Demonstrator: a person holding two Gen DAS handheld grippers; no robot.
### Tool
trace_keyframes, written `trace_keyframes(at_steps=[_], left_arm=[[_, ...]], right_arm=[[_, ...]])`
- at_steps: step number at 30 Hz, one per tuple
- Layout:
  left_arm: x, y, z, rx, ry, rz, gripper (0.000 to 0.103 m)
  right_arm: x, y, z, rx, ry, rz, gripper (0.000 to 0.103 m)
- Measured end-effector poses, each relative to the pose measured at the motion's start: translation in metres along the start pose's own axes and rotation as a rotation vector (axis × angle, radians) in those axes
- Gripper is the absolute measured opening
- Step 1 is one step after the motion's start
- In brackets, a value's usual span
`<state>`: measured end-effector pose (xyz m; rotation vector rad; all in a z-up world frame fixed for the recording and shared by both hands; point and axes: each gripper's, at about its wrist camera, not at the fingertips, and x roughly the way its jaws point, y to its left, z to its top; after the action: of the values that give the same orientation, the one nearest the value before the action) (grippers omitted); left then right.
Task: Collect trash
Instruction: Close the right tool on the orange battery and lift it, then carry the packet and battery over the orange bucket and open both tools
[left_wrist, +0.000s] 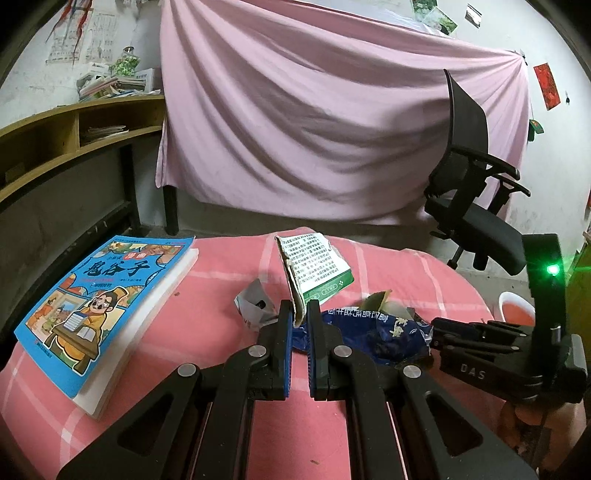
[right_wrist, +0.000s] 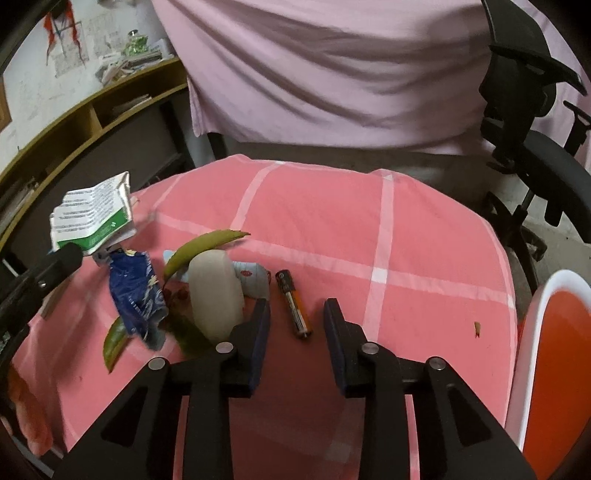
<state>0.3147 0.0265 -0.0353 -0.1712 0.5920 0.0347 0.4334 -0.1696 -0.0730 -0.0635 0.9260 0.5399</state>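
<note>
My left tongs (left_wrist: 299, 314) are clenched on the torn edge of a flattened white-and-green paper box (left_wrist: 314, 269), which stands up from between the tips, printed side toward the right. From the right camera, that same box (right_wrist: 92, 218) sits at the far left, above the table, with the left tool's dark body just below it.

My right tongs (right_wrist: 295, 314) are released, jaws apart with nothing pressed between them. A battery (right_wrist: 295, 306), black at the far end and orange toward me, lies on the pink checked tablecloth (right_wrist: 406, 229) in the gap between the tips; neither pad touches it as far as I can see.

Left of the battery the rest of the trash is bunched together: a pale, rounded plastic bottle (right_wrist: 216, 295) just beside the left finger of my right tongs, a small white crumpled wrapper (right_wrist: 255, 280) behind it, a green leaf (right_wrist: 203, 247) arching over the bottle, another leaf (right_wrist: 114, 343) lying nearer and to the left, and a crumpled blue wrapper (right_wrist: 136, 295) between them.

In the left view a blue comic book (left_wrist: 99, 299) rests at the near left of the table, well apart from the trash. A red bin with a white rim (right_wrist: 554, 354) stands at the right edge, beside the table. A black office chair (left_wrist: 476, 195) is at the far right.
</note>
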Motion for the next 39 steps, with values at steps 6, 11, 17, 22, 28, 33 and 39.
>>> trace_keyframes(at_steps=[6, 11, 17, 22, 28, 33, 39], left_arm=[[-0.007, -0.001, -0.001, 0.007, -0.036, -0.006, 0.004], [-0.021, -0.008, -0.004, 0.046, -0.106, 0.013, 0.004], [-0.032, -0.017, -0.007, 0.076, -0.169, 0.036, 0.004], [-0.04, -0.026, -0.009, 0.112, -0.213, 0.051, 0.004], [-0.056, -0.048, -0.012, 0.169, -0.269, 0.055, 0.004], [-0.071, -0.076, -0.013, 0.221, -0.31, 0.039, 0.004], [-0.077, -0.113, -0.006, 0.249, -0.329, -0.015, 0.004]], right_arm=[[-0.004, 0.001, -0.004, -0.009, -0.018, 0.01, 0.008], [-0.025, 0.006, -0.012, -0.017, -0.112, -0.014, 0.008], [-0.062, 0.004, -0.025, -0.011, -0.284, -0.021, 0.008], [-0.088, 0.002, -0.034, -0.006, -0.439, -0.018, 0.008], [-0.122, -0.001, -0.048, -0.011, -0.616, -0.035, 0.008], [-0.149, -0.01, -0.061, -0.021, -0.726, -0.094, 0.008], [-0.179, -0.045, -0.072, 0.062, -0.795, -0.151, 0.008]])
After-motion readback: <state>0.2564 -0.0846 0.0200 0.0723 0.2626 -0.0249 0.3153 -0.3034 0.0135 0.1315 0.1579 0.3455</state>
